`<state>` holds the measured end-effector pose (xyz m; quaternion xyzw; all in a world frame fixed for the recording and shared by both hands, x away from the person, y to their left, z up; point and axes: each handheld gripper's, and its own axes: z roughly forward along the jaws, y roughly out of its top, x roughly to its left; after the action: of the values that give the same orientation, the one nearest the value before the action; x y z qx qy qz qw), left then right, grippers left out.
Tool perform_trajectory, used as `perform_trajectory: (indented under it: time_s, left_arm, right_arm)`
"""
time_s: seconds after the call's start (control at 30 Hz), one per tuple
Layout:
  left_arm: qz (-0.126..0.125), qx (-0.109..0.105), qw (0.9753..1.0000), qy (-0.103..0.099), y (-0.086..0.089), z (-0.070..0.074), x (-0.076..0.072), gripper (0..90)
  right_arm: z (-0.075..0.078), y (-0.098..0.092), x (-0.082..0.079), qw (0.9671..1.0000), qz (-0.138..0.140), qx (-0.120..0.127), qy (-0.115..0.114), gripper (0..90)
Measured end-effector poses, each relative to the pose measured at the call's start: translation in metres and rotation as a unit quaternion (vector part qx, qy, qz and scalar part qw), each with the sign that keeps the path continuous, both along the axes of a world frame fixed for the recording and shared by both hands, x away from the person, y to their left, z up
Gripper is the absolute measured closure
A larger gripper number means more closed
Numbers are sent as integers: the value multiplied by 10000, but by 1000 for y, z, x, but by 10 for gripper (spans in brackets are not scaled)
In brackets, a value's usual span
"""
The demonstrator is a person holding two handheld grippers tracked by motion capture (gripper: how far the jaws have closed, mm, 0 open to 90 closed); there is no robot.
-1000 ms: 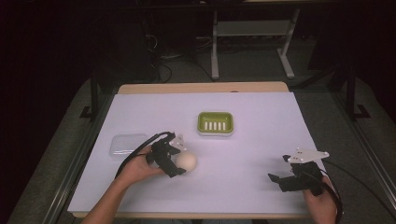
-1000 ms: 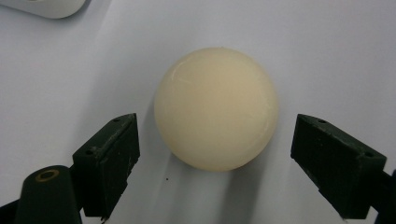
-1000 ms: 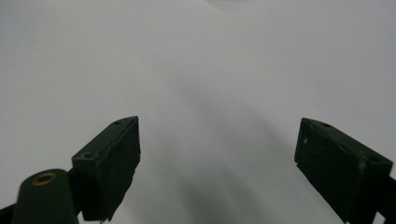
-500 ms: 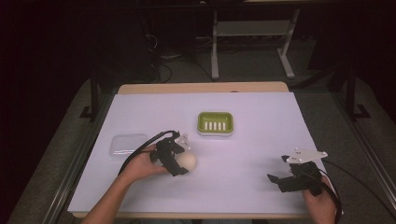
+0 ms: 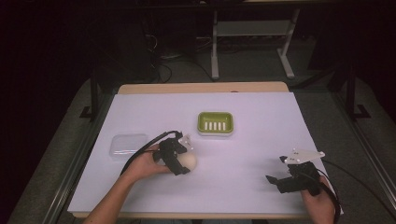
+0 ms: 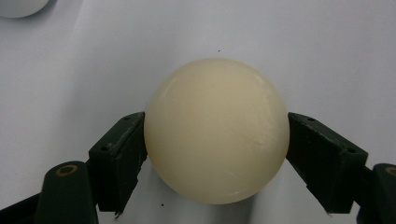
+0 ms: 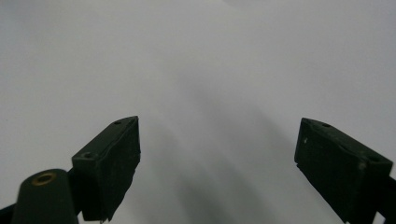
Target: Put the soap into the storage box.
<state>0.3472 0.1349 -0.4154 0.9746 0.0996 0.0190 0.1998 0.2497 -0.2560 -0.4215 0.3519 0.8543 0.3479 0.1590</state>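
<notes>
The left gripper [image 5: 183, 161] pinches a cream ball [image 5: 188, 162] between its fingers [image 6: 119, 156]; in the left gripper view both black pads press flat against the ball's [image 6: 216, 130] widest part, one on each side. The ball sits low over the white counter [image 5: 261, 121], left of the middle and near the front edge; whether it touches the surface I cannot tell.

Against the frame half a second ago, the left hand [image 5: 144, 163] and its ball lie in almost the same spot, and against the frame a full second ago they have drifted only slightly toward the person. The grip looks unchanged across all three.

The right gripper [image 5: 280, 175] rests near the front right corner of the counter, well apart from the ball. Its fingers [image 7: 109, 168] are spread wide in the right gripper view, with bare white surface between them. It has barely shifted since the earlier frames.

A green soap dish [image 5: 215, 123] with a slotted white insert stands behind the ball, toward the middle of the counter, apart from it. A clear, shallow plastic lid [image 5: 127, 144] lies to the left of the left hand, just beside the trailing cable. Both stay where they were in the earlier frames.
</notes>
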Motion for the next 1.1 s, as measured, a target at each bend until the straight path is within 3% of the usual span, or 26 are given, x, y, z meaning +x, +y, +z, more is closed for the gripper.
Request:
perform_trajectory:
  time_s: [0.33, 1.1]
  left_arm:
    - [-42, -70, 9999, 90, 1, -3, 3, 241]
    - [-44, 35, 10000, -32, -3, -3, 0, 250]
  right_arm:
    - [0, -3, 0, 10000, -30, 36, 6, 136]
    - [-1, 0, 0, 10000, 45, 39, 27, 136]
